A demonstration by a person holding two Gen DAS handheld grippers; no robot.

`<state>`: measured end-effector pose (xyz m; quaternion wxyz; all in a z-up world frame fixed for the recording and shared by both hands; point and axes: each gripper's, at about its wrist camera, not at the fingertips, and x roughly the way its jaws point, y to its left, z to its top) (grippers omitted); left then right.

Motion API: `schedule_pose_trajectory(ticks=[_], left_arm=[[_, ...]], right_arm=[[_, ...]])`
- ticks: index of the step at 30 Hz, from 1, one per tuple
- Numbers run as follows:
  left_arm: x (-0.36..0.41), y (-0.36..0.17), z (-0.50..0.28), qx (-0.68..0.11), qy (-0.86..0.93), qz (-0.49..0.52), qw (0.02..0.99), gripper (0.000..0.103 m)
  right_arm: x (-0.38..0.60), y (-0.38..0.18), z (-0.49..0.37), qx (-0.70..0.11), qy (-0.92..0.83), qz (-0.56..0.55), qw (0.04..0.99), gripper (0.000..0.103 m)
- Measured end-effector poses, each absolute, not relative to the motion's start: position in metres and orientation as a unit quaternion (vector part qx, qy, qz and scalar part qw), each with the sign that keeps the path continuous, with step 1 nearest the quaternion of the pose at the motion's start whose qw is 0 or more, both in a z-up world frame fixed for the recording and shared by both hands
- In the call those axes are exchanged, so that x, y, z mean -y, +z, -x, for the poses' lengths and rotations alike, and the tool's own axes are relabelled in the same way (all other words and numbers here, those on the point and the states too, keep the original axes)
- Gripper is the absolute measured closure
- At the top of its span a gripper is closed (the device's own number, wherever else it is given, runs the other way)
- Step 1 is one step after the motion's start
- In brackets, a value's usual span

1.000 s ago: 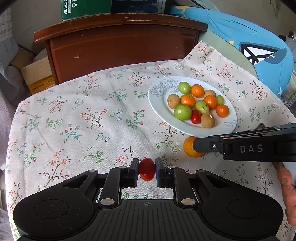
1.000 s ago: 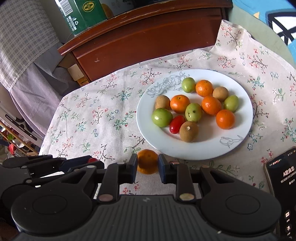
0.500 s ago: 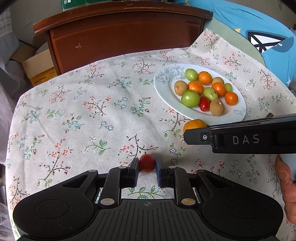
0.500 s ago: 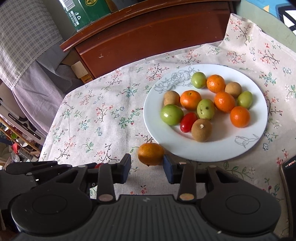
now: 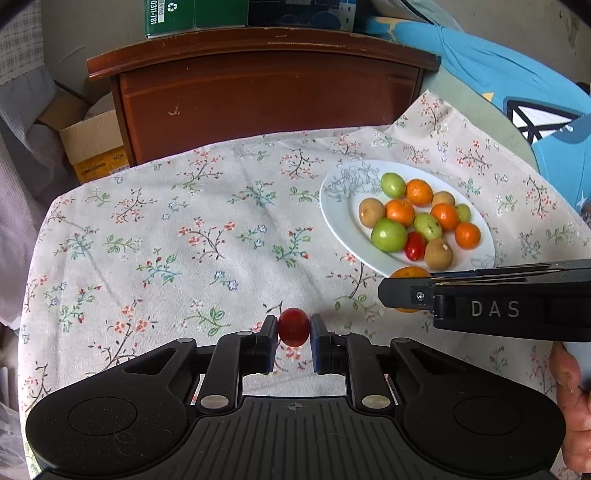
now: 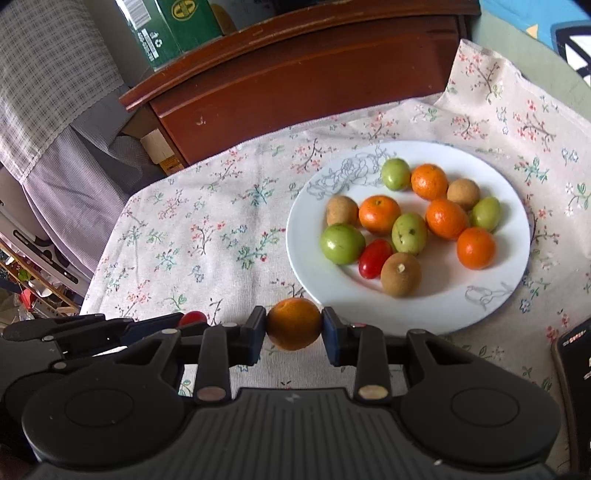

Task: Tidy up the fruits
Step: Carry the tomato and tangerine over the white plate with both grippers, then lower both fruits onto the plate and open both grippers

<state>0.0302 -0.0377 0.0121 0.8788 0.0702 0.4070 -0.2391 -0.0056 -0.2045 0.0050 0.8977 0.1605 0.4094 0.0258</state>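
My left gripper (image 5: 293,332) is shut on a small red cherry tomato (image 5: 293,326), held above the floral tablecloth (image 5: 184,240). My right gripper (image 6: 293,326) is shut on a small orange (image 6: 294,324), just in front of the plate's near rim. The white plate (image 6: 406,317) holds several small fruits: oranges, green ones, brown ones and a red cherry tomato (image 6: 375,257). In the left wrist view the plate (image 5: 340,221) lies at the right, and the right gripper's black body (image 5: 498,301) crosses below it with the orange (image 5: 408,275) partly hidden. The left gripper also shows in the right wrist view (image 6: 92,332).
A dark wooden cabinet (image 5: 269,92) stands behind the table, with a green box (image 5: 184,14) on top. A cardboard box (image 5: 92,144) sits at its left. A blue cushion (image 5: 517,96) lies at the right. A phone (image 6: 576,362) lies on the cloth at the right edge.
Both grippers have lifted and drawn back a little with their fruits. The right jaws, wider apart half a second ago, now press the orange. The left jaws hold the tomato throughout.
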Motion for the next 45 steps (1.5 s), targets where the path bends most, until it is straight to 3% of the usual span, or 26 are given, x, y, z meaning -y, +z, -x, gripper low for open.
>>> schedule_pose_trajectory(ticks=[10,27,32,38,40,42,45], left_arm=[[0.070,0.038,-0.070,-0.372,-0.269,-0.028,0.888,0.087],[0.129,0.023,-0.120,-0.378,-0.309,-0.024,0.873,0.087],[0.138,0.022,-0.119,-0.376,-0.309,-0.045,0.872,0.083],[0.138,0.030,-0.109,-0.369,-0.284,-0.073,0.882,0.055],[0.136,0.035,-0.106,-0.374,-0.267,-0.083,0.884,0.040],[0.132,0.041,-0.101,-0.376,-0.264,-0.084,0.884,0.038],[0.130,0.049,-0.092,-0.380,-0.256,-0.098,0.884,0.031]], right_arm=[[0.262,0.037,-0.002,-0.347,-0.045,-0.206,0.914,0.070],[0.283,0.019,-0.036,-0.354,-0.075,-0.197,0.911,0.070],[0.287,0.016,-0.040,-0.355,-0.084,-0.203,0.909,0.066],[0.287,0.021,-0.036,-0.357,-0.095,-0.191,0.909,0.063],[0.288,0.024,-0.033,-0.360,-0.103,-0.190,0.907,0.056],[0.288,0.027,-0.028,-0.367,-0.116,-0.182,0.905,0.048],[0.285,0.035,-0.020,-0.369,-0.122,-0.169,0.906,0.046]])
